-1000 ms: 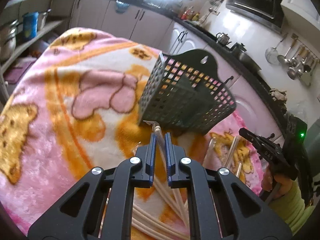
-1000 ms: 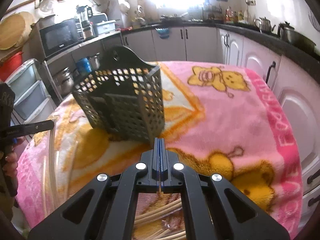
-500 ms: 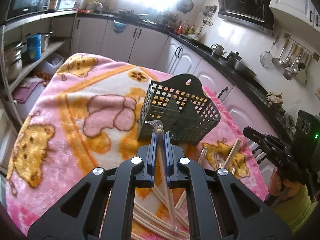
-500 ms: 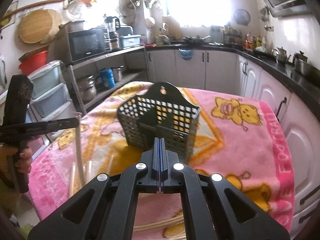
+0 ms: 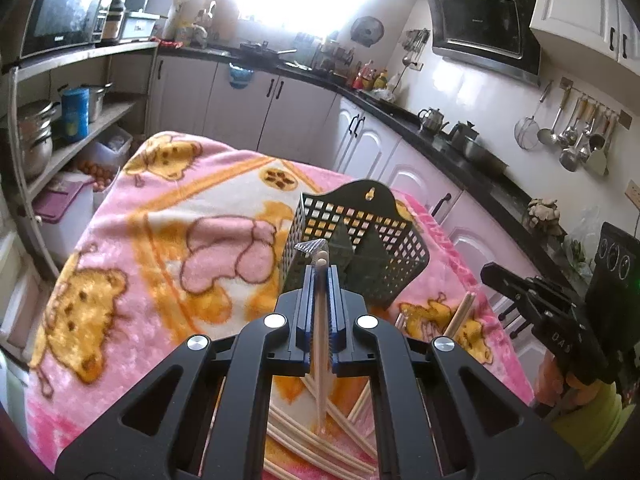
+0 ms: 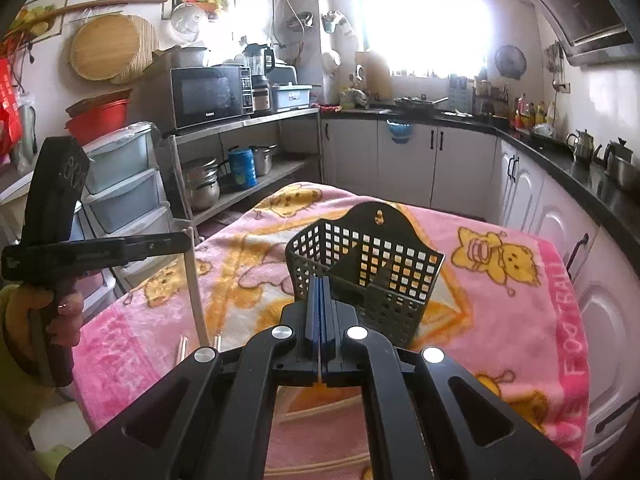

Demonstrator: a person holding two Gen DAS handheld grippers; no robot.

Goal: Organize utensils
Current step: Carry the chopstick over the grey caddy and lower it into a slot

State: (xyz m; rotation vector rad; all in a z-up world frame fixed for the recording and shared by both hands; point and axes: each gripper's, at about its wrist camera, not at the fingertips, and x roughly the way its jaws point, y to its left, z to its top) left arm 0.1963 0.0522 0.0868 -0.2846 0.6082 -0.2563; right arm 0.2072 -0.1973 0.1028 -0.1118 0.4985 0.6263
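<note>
A dark perforated utensil basket (image 5: 356, 240) stands on the pink bear blanket (image 5: 160, 232); it also shows in the right wrist view (image 6: 372, 264). My left gripper (image 5: 322, 276) is shut on a pale wooden chopstick (image 5: 320, 344), held upright above the table in front of the basket; from the right wrist view the left gripper (image 6: 184, 240) holds the chopstick (image 6: 194, 280) hanging down. My right gripper (image 6: 320, 288) is shut with nothing between its pads, raised just in front of the basket. Several loose chopsticks (image 5: 344, 424) lie on the blanket below.
White cabinets and a black counter (image 6: 560, 152) run along the right and back. A metal shelf with pots (image 6: 224, 176) and plastic drawers (image 6: 120, 192) stands left of the table. More chopsticks (image 6: 324, 410) lie under my right gripper.
Both grippers have risen and pulled back from the basket. The left gripper has lifted the chopstick up off the pile. The right gripper stays shut.
</note>
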